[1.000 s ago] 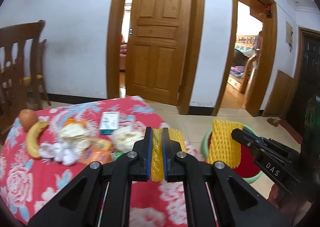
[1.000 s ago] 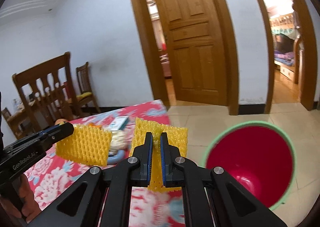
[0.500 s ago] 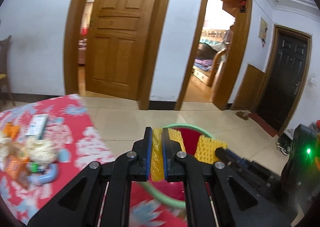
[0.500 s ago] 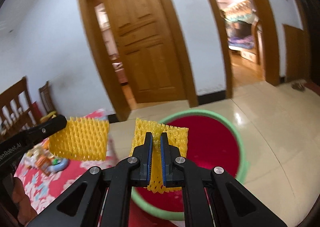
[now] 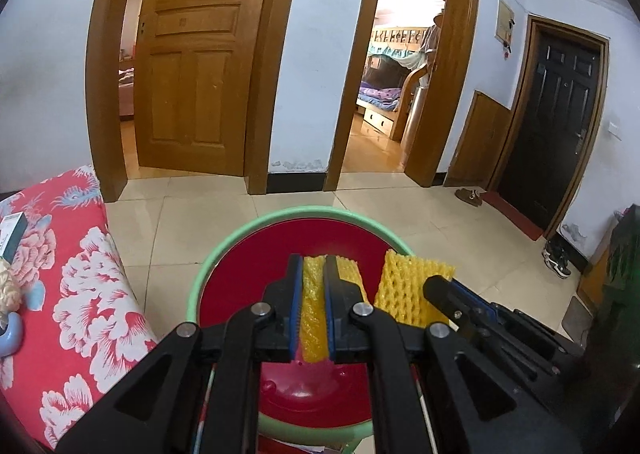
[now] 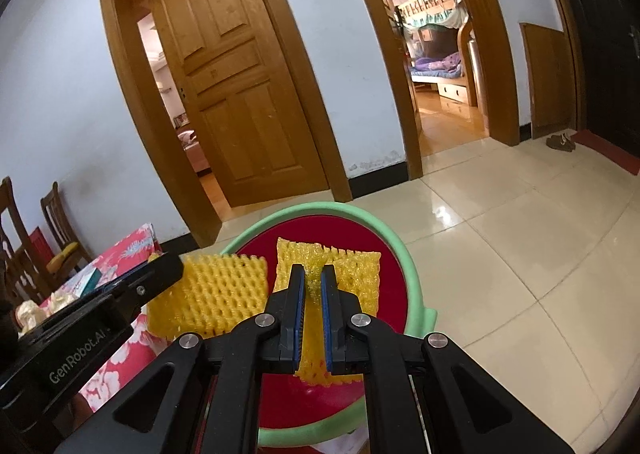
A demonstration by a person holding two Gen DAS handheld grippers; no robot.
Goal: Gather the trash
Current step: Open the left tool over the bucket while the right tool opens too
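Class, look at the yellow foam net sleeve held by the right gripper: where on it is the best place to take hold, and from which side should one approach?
Grip the yellow foam net sleeve across its flat faces near the middle of one edge, coming edge-on, as the right gripper does now. It is thin, soft and flattened, so jaws closing on the two broad faces pinch it securely. It hangs over the red bin.

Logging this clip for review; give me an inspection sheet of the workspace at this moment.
Surface: table with red floral cloth, beside the bin.
Job's things: two yellow foam nets, one per gripper, both held over the red bin with green rim.
Clutter: small box and crumpled scraps on the cloth.
Grippers: left gripper shut on left foam net; right gripper shut on right foam net.
Cables: nothing seen.
Surroundings: tiled floor, wooden doors, chairs.
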